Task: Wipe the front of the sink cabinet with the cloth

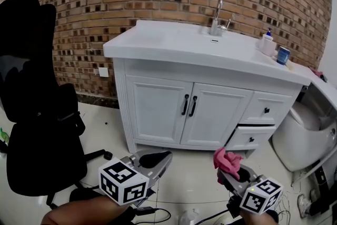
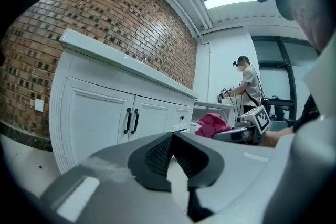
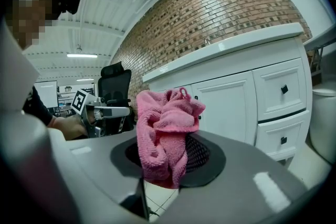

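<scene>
The white sink cabinet point(image 1: 158, 108) stands against the brick wall, its two doors shut with black handles. My right gripper point(image 1: 231, 170) is low at the right, shut on a bunched pink cloth point(image 1: 226, 159) that sticks up from the jaws, well short of the cabinet front. In the right gripper view the cloth point(image 3: 163, 134) fills the right gripper point(image 3: 168, 165), with the cabinet point(image 3: 231, 102) behind. My left gripper point(image 1: 156, 158) hangs low at the left, jaws together and empty. The left gripper view shows that gripper point(image 2: 172, 136), the cabinet doors point(image 2: 100, 118) and the cloth point(image 2: 211, 124).
A black office chair point(image 1: 37, 113) stands left of the cabinet. A toilet point(image 1: 308, 134) sits at the right. One right-hand drawer point(image 1: 253, 131) is slightly ajar. A faucet point(image 1: 217, 18), soap bottle point(image 1: 267, 42) and blue can point(image 1: 283, 55) are on top. Cables point(image 1: 174, 213) lie on the floor.
</scene>
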A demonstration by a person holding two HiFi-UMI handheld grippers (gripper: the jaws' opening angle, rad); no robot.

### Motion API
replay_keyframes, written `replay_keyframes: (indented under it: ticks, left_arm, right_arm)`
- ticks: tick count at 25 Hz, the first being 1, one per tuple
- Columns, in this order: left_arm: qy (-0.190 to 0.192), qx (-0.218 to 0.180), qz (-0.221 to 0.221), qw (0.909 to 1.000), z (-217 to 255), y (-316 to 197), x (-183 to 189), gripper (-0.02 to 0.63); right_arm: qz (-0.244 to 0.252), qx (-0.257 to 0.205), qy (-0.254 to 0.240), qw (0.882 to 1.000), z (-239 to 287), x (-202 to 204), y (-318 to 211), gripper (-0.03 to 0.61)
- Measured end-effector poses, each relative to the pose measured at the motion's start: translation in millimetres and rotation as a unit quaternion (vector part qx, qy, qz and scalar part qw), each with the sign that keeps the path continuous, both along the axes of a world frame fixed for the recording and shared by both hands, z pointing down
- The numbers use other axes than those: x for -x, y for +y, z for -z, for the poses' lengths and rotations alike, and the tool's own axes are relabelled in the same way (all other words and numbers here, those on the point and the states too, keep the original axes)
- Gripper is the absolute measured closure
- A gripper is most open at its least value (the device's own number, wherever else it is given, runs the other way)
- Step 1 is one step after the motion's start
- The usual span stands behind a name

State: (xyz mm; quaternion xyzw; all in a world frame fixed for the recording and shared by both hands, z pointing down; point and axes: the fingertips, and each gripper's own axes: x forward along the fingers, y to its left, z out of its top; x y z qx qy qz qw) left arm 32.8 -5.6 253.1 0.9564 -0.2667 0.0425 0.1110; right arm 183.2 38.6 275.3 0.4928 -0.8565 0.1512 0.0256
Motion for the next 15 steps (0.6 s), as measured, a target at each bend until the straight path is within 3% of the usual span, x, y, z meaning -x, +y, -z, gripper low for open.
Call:
replay_keyframes:
  ticks: [15]
  left_arm:
    - [0.006, 0.003, 0.014, 0.9999, 1.5, -4.7, 6.8, 0.609]
  right_arm:
    - [0.004, 0.002, -0.029, 1.000, 5.0, 3.5, 0.5, 0.451]
